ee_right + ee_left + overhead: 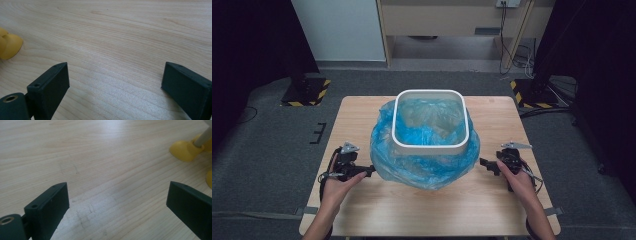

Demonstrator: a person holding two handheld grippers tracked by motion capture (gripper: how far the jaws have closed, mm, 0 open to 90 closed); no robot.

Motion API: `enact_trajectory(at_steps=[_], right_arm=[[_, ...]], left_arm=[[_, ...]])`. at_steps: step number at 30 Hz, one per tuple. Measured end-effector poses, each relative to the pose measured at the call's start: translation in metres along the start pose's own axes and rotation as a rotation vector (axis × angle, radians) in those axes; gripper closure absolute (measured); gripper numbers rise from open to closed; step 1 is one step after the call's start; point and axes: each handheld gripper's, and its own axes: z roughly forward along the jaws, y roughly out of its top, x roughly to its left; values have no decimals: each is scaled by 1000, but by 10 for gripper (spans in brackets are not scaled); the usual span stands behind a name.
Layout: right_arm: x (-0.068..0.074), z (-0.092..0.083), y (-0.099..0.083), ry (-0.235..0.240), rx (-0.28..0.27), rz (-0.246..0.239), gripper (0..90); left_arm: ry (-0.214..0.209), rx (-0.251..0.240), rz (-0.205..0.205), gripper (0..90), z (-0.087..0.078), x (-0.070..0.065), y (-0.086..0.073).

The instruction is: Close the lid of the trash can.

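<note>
A white square bin (pixel 430 146) stands in the middle of the wooden table (pixel 422 210), lined with a blue plastic bag (pixel 422 172) that spills over its rim and bulges around its sides. My left gripper (pixel 368 170) rests on the table at the bag's left edge, jaws pointing at it. My right gripper (pixel 485 163) lies just right of the bag. In the left gripper view the gripper (pixel 117 192) stands open over bare wood. The right gripper (pixel 115 72) is open too, nothing between its jaws.
A yellow rounded piece (pixel 185 150) with a pale stick (pixel 203 137) sits at the upper right of the left gripper view. Another yellow piece (pixel 8 46) shows at the left edge of the right gripper view. Black stands (pixel 304 90) flank the table's far corners.
</note>
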Motion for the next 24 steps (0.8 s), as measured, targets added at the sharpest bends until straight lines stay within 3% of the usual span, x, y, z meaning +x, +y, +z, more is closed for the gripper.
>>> enact_trajectory(at_steps=[13,24], right_arm=[[1,0,0,-3,1,-4,73],[3,-1,-1,-14,8,-13,68]], left_arm=[[-5,89,-25,41,24,4,-17],[-3,47,-33,27,26,3,-24]])
